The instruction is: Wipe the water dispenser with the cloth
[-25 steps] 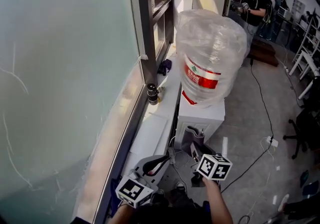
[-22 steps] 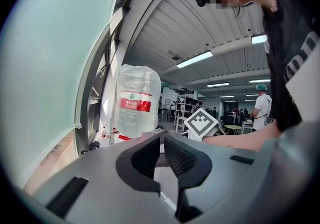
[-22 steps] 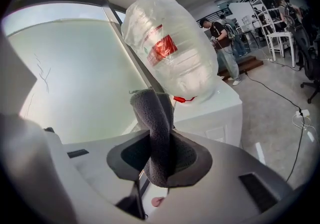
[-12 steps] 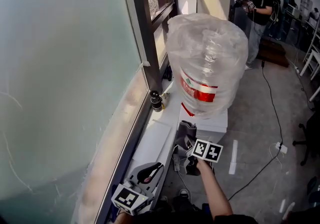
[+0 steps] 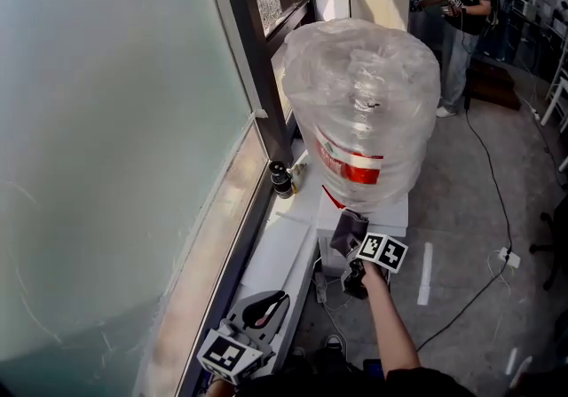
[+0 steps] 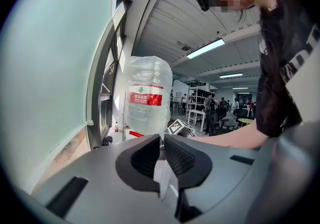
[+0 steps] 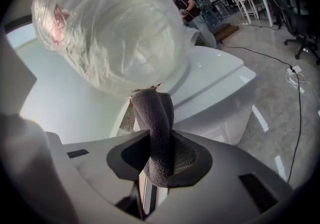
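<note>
**Lay the cloth's side on the dispenser top, then sweep**

The right hand-held gripper [image 7: 160, 154] is clamped on a grey cloth [image 7: 158, 123], which stands up out of its jaws as a bunched, folded roll. Close ahead of it is the white water dispenser [image 7: 215, 85]. The plastic-wrapped bottle [image 7: 110, 32] seated on the dispenser bulges just above and beyond the cloth's tip. I cannot tell whether the cloth is already touching the white top. In the head view it sits at the cabinet's near front edge, under the bottle.

Only a short length of cloth reaches past the jaws, so the wipe probably goes best with the hand-held gripper tilted. That lays the side of the roll on the surface, and the hard jaws stay off it. Light pressure seems wise, since a soft roll like this is likely to fold over if pushed hard. Strokes should run sideways along the top, keeping below the bottle's loose wrap, which could snag.

The left hand-held gripper [image 6: 161, 155] has its jaws together with nothing between them. It hangs low and behind the right one, by the white windowsill [image 5: 275, 253] and well apart from the dispenser. It looks to have no part in this step
</note>
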`<state>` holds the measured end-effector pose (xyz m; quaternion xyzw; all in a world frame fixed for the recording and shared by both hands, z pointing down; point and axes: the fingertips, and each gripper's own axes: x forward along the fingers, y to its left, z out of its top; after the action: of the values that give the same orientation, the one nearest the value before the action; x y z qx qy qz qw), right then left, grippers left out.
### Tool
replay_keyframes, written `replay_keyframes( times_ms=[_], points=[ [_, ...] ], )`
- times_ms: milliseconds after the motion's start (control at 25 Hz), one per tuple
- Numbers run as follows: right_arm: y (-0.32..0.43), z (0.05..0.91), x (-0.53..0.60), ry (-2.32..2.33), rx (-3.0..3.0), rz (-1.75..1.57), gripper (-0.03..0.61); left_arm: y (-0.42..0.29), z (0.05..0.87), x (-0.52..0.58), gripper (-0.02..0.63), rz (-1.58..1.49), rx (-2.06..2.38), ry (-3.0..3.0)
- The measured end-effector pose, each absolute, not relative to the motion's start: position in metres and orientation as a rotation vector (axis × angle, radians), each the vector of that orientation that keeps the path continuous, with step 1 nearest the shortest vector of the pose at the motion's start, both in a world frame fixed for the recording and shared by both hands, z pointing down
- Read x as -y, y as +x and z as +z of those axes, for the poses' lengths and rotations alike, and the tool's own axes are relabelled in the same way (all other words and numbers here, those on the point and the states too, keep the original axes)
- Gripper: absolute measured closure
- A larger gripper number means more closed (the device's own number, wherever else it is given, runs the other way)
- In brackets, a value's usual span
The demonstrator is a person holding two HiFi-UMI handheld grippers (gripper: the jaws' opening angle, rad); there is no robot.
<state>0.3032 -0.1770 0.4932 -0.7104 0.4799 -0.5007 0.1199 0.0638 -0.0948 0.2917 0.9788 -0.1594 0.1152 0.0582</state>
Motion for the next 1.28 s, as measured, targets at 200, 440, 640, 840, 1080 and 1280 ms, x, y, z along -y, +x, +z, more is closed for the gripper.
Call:
replay_keyframes(
  times_ms=[200, 440, 640, 840, 1080, 1280],
  points=[
    [0.342, 0.496, 0.149, -2.059, -1.318, -1.459, 0.477, 0.081, 0.292, 0.092, 0.578, 0.351, 0.429, 2.973],
    [0.390, 0.498, 0.105, -2.112, -1.209, -1.430, 0.477, 0.100, 0.293, 0.088, 0.578, 0.335, 0.357, 2.986],
    [0.427, 0.502, 0.068, -2.183, -1.126, -1.405, 0.477, 0.112, 0.294, 0.083, 0.578, 0.325, 0.303, 2.984],
    [0.446, 0.496, 0.050, -2.256, -1.124, -1.379, 0.478, 0.119, 0.297, 0.080, 0.578, 0.313, 0.267, 2.982],
    [0.410, 0.464, 0.053, -2.379, -1.432, -1.303, 0.479, 0.121, 0.301, 0.084, 0.578, 0.291, 0.246, 2.988],
    [0.350, 0.451, 0.081, -2.411, -1.809, -1.225, 0.478, 0.109, 0.312, 0.092, 0.578, 0.301, 0.255, 3.008]
  ],
)
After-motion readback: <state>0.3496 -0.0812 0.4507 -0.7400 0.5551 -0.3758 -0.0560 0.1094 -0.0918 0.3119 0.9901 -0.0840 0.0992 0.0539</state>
